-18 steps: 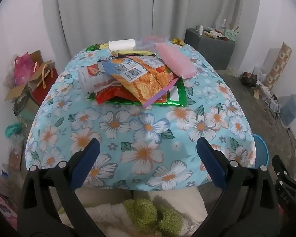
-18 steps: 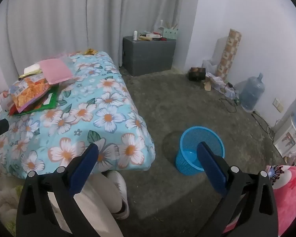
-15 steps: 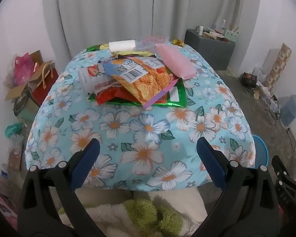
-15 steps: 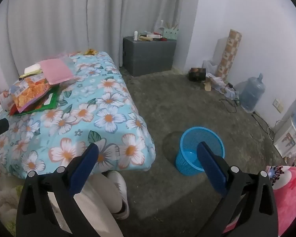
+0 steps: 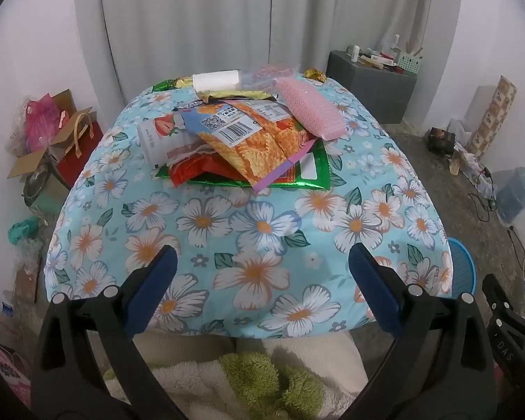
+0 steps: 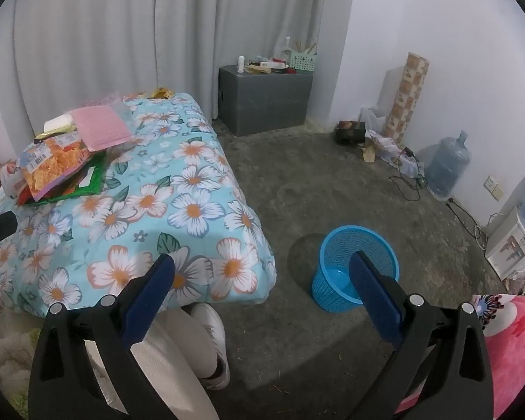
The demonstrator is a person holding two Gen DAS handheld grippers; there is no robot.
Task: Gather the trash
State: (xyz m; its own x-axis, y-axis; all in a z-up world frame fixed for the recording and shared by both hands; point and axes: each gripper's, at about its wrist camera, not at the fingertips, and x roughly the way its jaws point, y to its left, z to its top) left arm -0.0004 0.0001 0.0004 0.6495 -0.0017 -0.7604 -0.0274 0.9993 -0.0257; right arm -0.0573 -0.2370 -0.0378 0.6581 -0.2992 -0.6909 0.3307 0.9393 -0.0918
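Both your left gripper (image 5: pixel 262 273) and right gripper (image 6: pixel 262 276) stand wide, empty. The wrapper pile (image 5: pixel 248 143) ahead of the left one looks light, limp, slippery. Pinch the orange packet (image 5: pixel 259 140) at its near overhanging edge.

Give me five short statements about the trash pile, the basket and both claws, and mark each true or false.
1. The blue plastic mesh basket stands on the floor. True.
2. The left claw grips a wrapper. False: open, empty.
3. The orange snack bag with a barcode lies atop the wrapper pile. True.
4. The pink bubble-wrap pouch is in the basket. False: it lies on the floral tablecloth.
5. The right claw is open. True.
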